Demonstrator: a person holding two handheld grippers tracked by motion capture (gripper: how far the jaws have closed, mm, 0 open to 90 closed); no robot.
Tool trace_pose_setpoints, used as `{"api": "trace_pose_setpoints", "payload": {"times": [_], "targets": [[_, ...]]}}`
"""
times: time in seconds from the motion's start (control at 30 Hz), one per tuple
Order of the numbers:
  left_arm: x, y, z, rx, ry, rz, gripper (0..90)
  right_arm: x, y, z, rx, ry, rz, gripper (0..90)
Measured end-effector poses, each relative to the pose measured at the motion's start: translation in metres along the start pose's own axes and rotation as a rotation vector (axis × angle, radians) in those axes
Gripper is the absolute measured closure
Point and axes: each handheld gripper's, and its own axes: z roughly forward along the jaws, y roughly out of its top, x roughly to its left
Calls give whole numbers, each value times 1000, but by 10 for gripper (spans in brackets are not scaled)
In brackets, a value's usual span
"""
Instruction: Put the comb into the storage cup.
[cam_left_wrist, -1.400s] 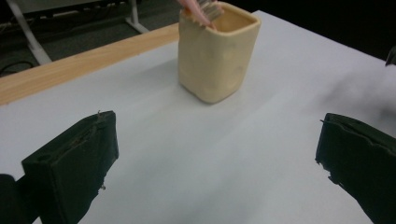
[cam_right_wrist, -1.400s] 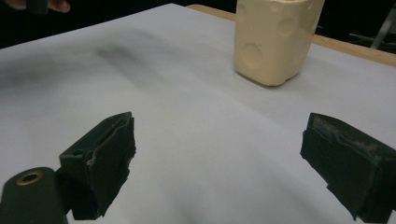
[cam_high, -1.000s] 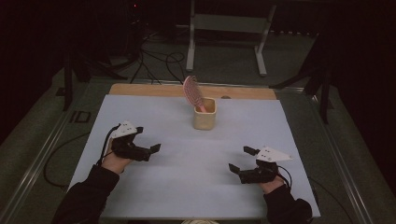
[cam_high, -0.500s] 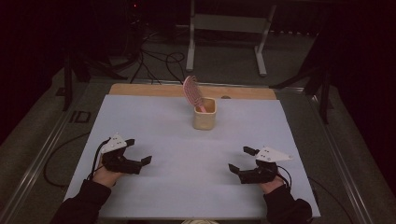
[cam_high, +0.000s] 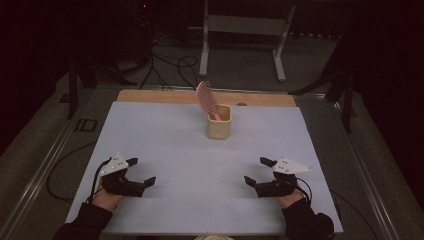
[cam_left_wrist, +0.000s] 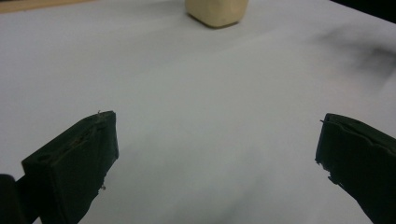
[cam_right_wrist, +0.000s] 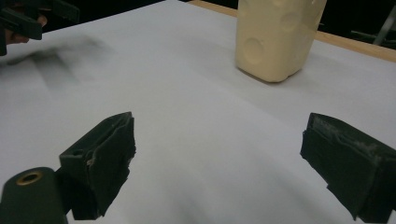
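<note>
A: Where's the pink hairbrush (cam_high: 205, 98)?
B: Standing in the cream holder (cam_high: 219, 121), far centre of the white table (cam_high: 165, 145). That looks finished.
A: And the grippers?
B: The left gripper (cam_high: 141, 172) and the right gripper (cam_high: 257, 171) rest near, well apart from it, jaws spread, holding nothing.
A: Surroundings?
B: Dark room; a metal stand (cam_high: 243, 31) and cables (cam_high: 165, 62) lie beyond.

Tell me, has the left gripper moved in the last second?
Yes. The left gripper has drawn back toward the person's edge of the table, away from the cream holder, which has stayed put.
</note>
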Motion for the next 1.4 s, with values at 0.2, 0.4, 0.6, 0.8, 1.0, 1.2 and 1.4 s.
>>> {"api": "trace_pose_setpoints", "payload": {"times": [0.2,0.4,0.6,0.8,1.0,1.2,1.4], "targets": [[1,-6,-5,-6,20,12,0,-1,-1,0,2,-3,0,92],[2,-11,-9,-15,31,12,0,-2,-2,-1,-1,0,1,92],[3,-14,-11,-26,31,1,1,-2,-4,-2,4,-3,1,92],[3,-13,-11,-31,32,-2,1,-4,-5,-3,2,-8,2,92],[2,-13,-11,-38,43,-10,1,-4,-6,-2,5,-7,-6,92],[2,-14,-11,-45,53,-4,1,-2,-7,-1,13,0,-13,92],[1,-14,-10,-41,40,-7,1,-3,-7,-1,16,-2,-15,94]]}}
